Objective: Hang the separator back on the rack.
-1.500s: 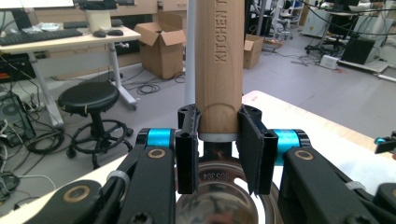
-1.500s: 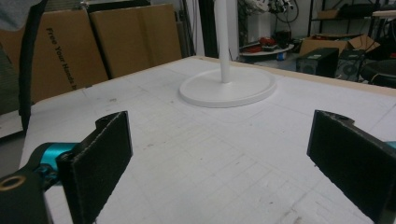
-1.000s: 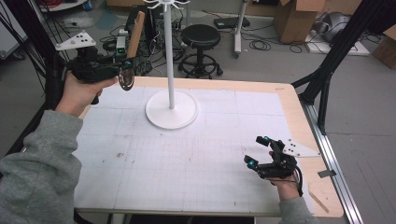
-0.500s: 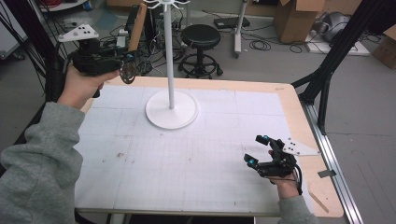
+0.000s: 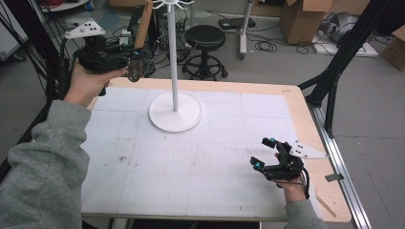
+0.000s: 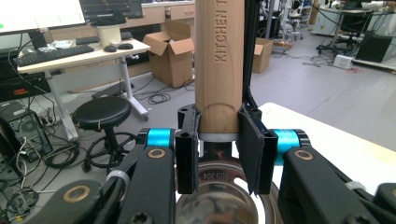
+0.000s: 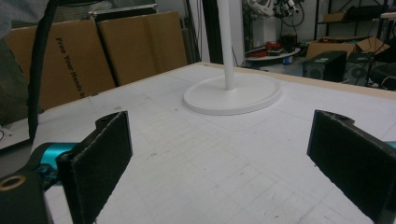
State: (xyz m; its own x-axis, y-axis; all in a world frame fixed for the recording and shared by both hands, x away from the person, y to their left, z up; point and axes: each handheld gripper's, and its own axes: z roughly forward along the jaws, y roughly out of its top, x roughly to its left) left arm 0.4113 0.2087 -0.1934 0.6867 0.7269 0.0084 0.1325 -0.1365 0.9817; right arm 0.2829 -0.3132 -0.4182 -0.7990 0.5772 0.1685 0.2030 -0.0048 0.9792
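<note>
A utensil with a wooden handle (image 5: 143,26) and a round steel head (image 5: 134,70) is held upright at the far left, off the table's back edge. My left gripper (image 5: 128,59) is shut on the handle's lower end (image 6: 218,70), just above the steel head (image 6: 219,200). The handle's top reaches about as high as the hooks of a white stand (image 5: 174,57), to their left. My right gripper (image 5: 262,152) rests open near the table's front right, nothing between its pads (image 7: 100,154). The stand's round base (image 7: 233,95) lies ahead of it.
The white gridded table top (image 5: 191,162) has a wooden border. The stand's base (image 5: 175,112) sits at the back centre. Beyond the table are a black stool (image 5: 205,40), cables, cardboard boxes (image 5: 305,19) and black frame struts (image 5: 334,71) at right.
My left gripper has risen and drawn back toward the far left, carrying the utensil higher beside the stand. The right gripper has stayed put.
</note>
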